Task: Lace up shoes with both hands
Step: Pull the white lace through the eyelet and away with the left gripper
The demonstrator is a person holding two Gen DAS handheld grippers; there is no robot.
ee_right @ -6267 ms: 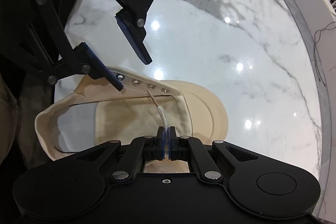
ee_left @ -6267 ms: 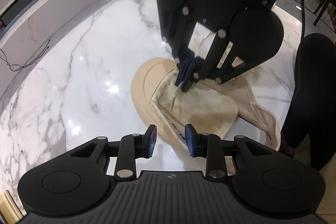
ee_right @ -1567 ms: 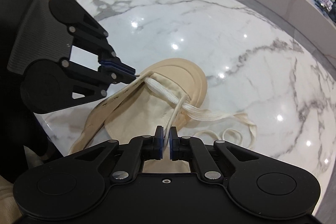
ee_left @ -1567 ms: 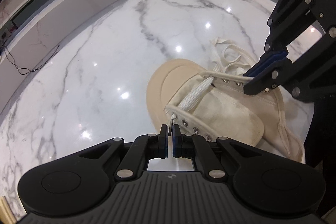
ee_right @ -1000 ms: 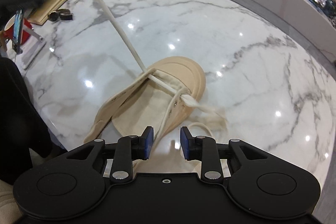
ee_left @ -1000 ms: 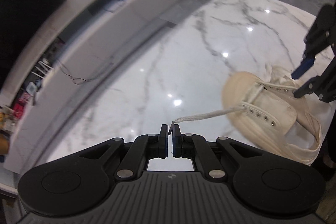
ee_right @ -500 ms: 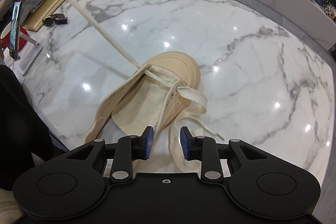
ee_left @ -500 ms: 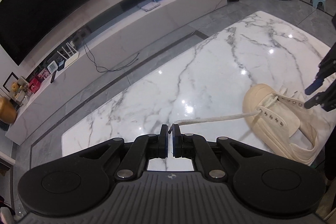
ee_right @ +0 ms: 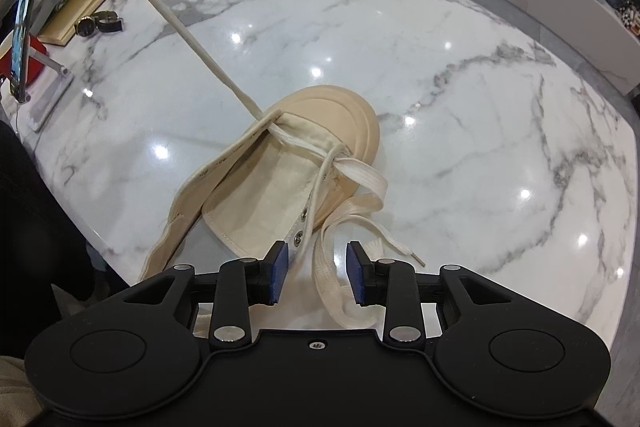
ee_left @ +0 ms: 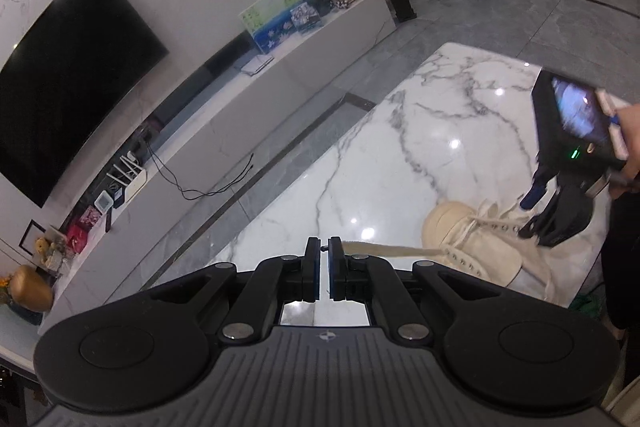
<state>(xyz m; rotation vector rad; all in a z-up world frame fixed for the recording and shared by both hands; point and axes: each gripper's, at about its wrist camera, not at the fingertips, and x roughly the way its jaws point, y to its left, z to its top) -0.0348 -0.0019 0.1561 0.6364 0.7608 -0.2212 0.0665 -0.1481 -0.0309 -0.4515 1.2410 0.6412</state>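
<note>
The left gripper [ee_left: 324, 269] pinches the taut lace [ee_left: 384, 250]; the right gripper [ee_right: 317, 275] gapes wide over the shoe [ee_right: 320, 131], holding nothing.

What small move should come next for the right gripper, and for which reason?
Probably lower the right gripper and close it on the loose lace end lying between its open jaws. The left gripper is shut on the other lace end, drawn in a straight line from the shoe, so that side looks pulled through, while further eyelets have no lace through them.
</note>
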